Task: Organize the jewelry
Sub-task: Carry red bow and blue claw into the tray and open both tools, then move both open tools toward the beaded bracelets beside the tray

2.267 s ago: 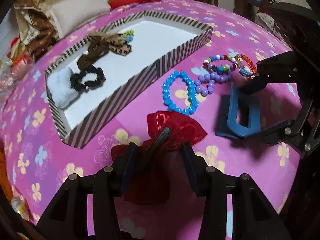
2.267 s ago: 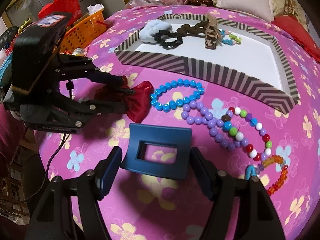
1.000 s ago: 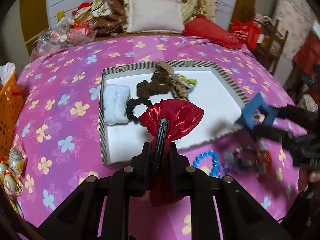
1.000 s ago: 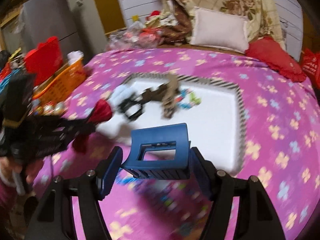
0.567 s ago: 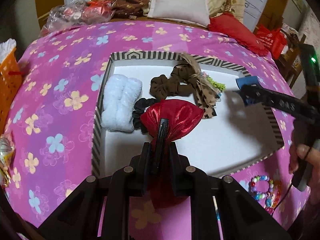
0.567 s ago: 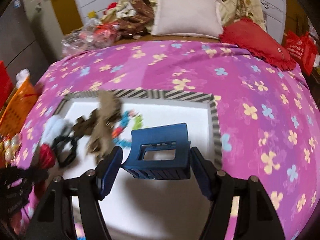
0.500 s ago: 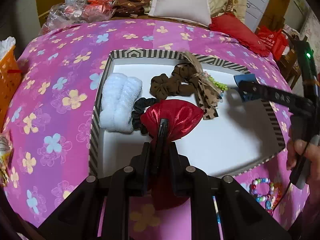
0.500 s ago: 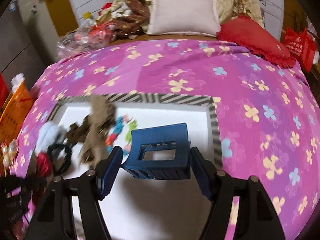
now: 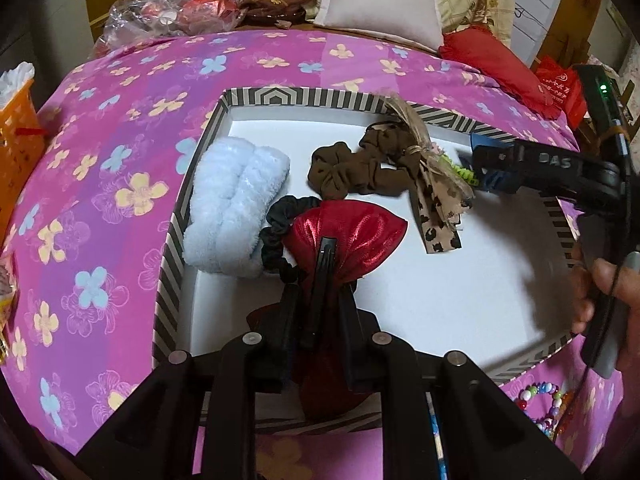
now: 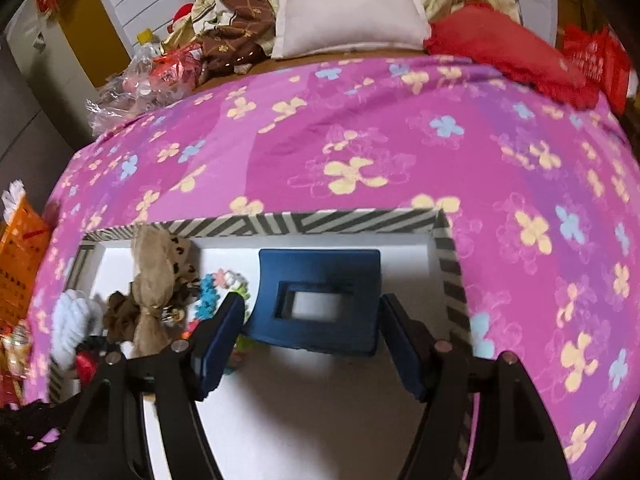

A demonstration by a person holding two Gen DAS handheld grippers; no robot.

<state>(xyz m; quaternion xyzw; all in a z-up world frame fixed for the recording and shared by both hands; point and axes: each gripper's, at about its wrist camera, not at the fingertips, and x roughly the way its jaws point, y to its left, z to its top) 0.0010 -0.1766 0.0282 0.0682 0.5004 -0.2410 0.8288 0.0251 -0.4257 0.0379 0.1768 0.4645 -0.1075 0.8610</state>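
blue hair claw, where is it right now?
The blue hair claw is clamped in the right gripper, over the white floor of the striped tray near its far right corner, just right of the leopard-print bow.

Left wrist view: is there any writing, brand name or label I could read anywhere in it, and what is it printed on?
"DAS": pale letters on the black arm of the right hand-held gripper; the word may run on past that, I cannot tell.
Gold characters and a round emblem on the red bag at the far right: too small to read.
Dark scribble on the white slatted wall behind the bed: unreadable.
Nothing else bears text.
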